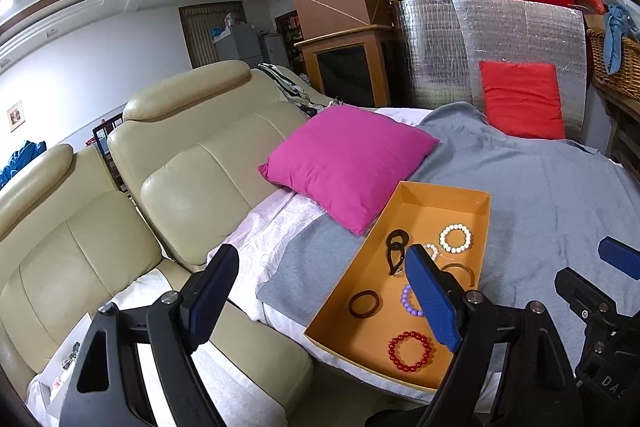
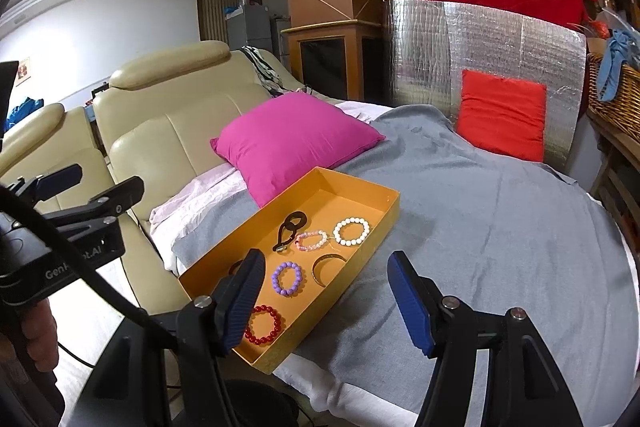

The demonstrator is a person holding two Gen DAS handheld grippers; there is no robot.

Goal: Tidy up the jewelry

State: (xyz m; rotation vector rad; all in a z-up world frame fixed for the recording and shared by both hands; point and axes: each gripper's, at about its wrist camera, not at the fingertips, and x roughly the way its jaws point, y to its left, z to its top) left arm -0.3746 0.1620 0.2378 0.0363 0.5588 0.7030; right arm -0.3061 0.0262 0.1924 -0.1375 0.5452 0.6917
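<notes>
An orange tray [image 1: 352,287] [image 2: 384,223] lies on the grey blanket. In it are a white bead bracelet [image 1: 455,238] [image 2: 351,231], a pink bead bracelet [image 2: 311,240], a purple bead bracelet [image 2: 286,278], a red bead bracelet [image 1: 411,351] [image 2: 264,325], a gold bangle [image 2: 326,267], a dark ring bangle [image 1: 364,303] and a black cord piece [image 1: 396,251] [image 2: 289,225]. My left gripper [image 1: 324,301] is open and empty, above the tray's near left edge. My right gripper [image 2: 330,303] is open and empty over the tray's near right edge.
A magenta pillow [image 1: 348,161] [image 2: 294,143] lies just behind the tray. A red pillow [image 1: 522,99] leans on a silver foil panel [image 1: 460,47]. A beige leather sofa [image 1: 180,167] is to the left. A wicker basket [image 2: 616,95] stands at the right.
</notes>
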